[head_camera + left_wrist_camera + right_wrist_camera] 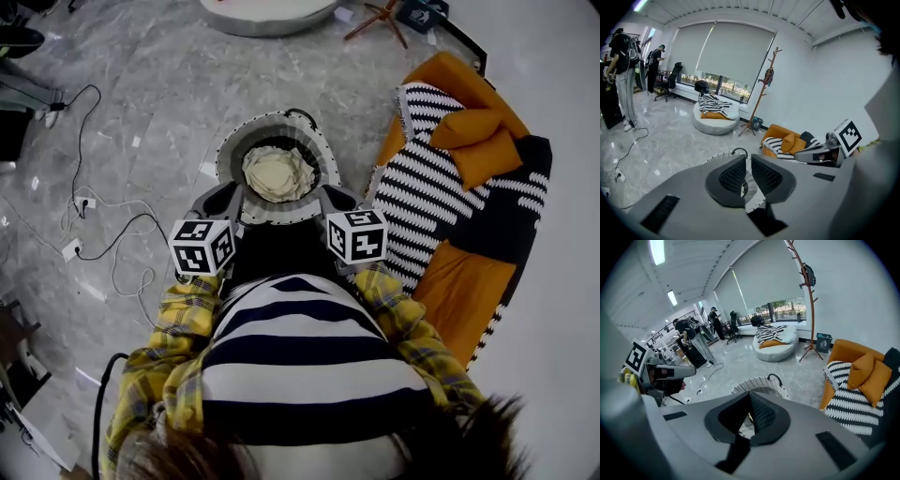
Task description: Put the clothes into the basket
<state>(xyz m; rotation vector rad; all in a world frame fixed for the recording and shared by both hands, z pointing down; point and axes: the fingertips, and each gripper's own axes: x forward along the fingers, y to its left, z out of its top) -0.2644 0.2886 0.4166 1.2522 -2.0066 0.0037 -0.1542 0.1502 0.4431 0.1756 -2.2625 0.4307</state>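
Drop done, both claws empty
Our left claw [746, 161] stands narrowly apart and our right claw [751, 401] is pinched together. The basket [228, 150] at twelve o'clock holds a cream garment [278, 172]. Next we likely fetch the striped cloth [427, 187] at three o'clock.

woven wicker basket [228, 150] w/ soft matt cloth [278, 173]; floor [169, 84] glossy stone

orange sofa [464, 291] | striped throw [422, 192] on it | round white pouffe [715, 124] | coat stand [762, 93] | floor cables [77, 150]
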